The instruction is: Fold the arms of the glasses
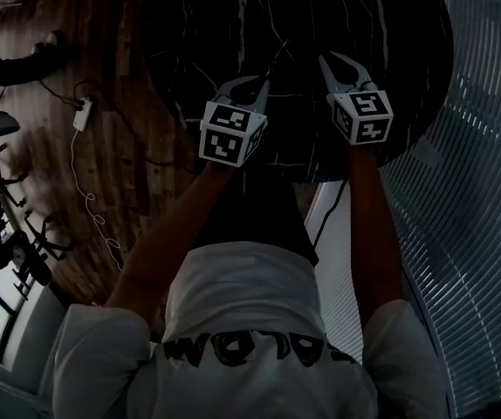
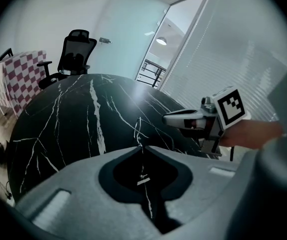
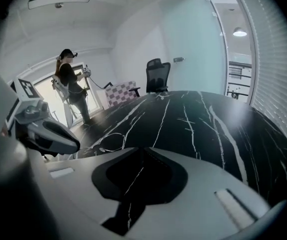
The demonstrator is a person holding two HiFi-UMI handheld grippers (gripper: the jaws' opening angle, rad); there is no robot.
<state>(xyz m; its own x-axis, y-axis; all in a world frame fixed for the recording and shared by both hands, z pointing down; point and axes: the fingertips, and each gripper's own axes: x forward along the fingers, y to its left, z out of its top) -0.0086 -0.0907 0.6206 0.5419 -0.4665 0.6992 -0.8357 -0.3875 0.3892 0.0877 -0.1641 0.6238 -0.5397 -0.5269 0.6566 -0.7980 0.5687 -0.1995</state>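
Thin wire-rimmed glasses (image 3: 111, 135) lie on the black marble table (image 1: 320, 16), a little left of my right gripper's jaws. My left gripper (image 2: 141, 146) is shut on a thin wire arm of the glasses (image 2: 138, 126), which sticks up out of the closed tips. In the head view that arm (image 1: 275, 59) shows as a faint line running away from the left gripper (image 1: 264, 84). My right gripper (image 3: 143, 148) hovers just to the right (image 1: 325, 58), its tips together with nothing visible between them. From the left gripper view the right gripper (image 2: 166, 118) hangs above the table, apart from the glasses.
A black office chair (image 2: 76, 51) and a checked cloth (image 2: 21, 76) stand beyond the table's far edge. A person (image 3: 73, 86) stands by the window. Slatted blinds (image 1: 469, 147) run along the right. A white cable (image 1: 80, 116) lies on the wooden floor at the left.
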